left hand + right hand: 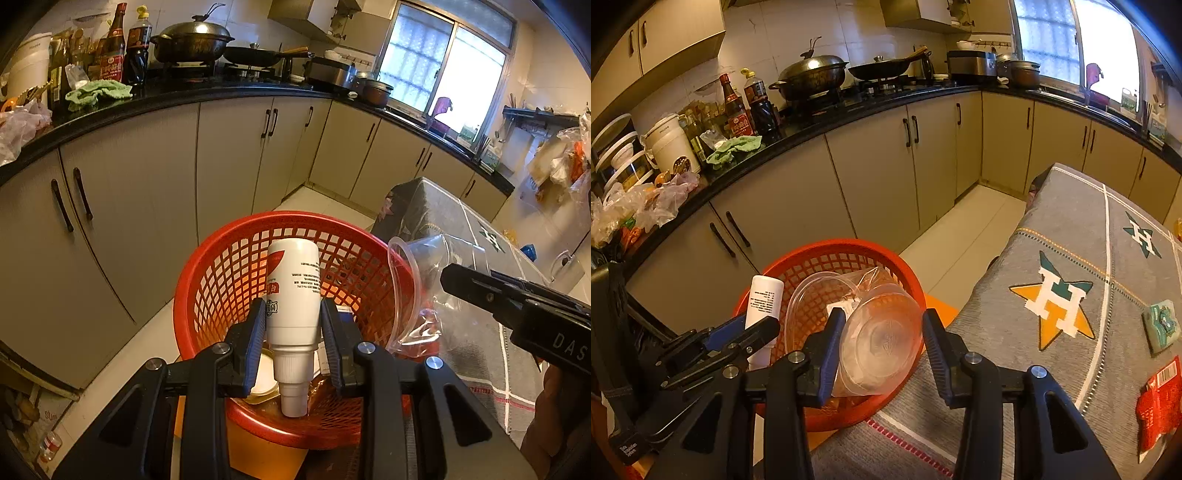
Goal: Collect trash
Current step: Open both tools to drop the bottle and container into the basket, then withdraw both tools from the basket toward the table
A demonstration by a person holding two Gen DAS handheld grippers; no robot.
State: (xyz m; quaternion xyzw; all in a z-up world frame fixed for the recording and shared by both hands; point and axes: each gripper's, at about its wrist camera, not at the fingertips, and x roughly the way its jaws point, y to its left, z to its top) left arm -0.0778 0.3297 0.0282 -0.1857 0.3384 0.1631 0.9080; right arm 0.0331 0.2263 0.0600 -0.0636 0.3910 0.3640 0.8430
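My left gripper (293, 328) is shut on a white plastic bottle (293, 295), cap toward the camera, held over the red mesh basket (221, 273). The bottle (762, 302) also shows in the right wrist view, at the basket's left. My right gripper (879, 347) has its jaws open, and a clear plastic container (882, 339) lies between them, tilted over the basket's rim (908, 273); I cannot tell whether the pads touch it. In the left wrist view the container (417, 288) hangs at the basket's right edge beside the right gripper's finger (480, 291).
A grey patterned cloth covers the table (1052, 236) on the right, with a red wrapper (1160, 402) and a small green packet (1161, 325) on it. Grey cabinets (147, 177) and a cluttered black counter stand behind. The basket holds other trash (264, 376).
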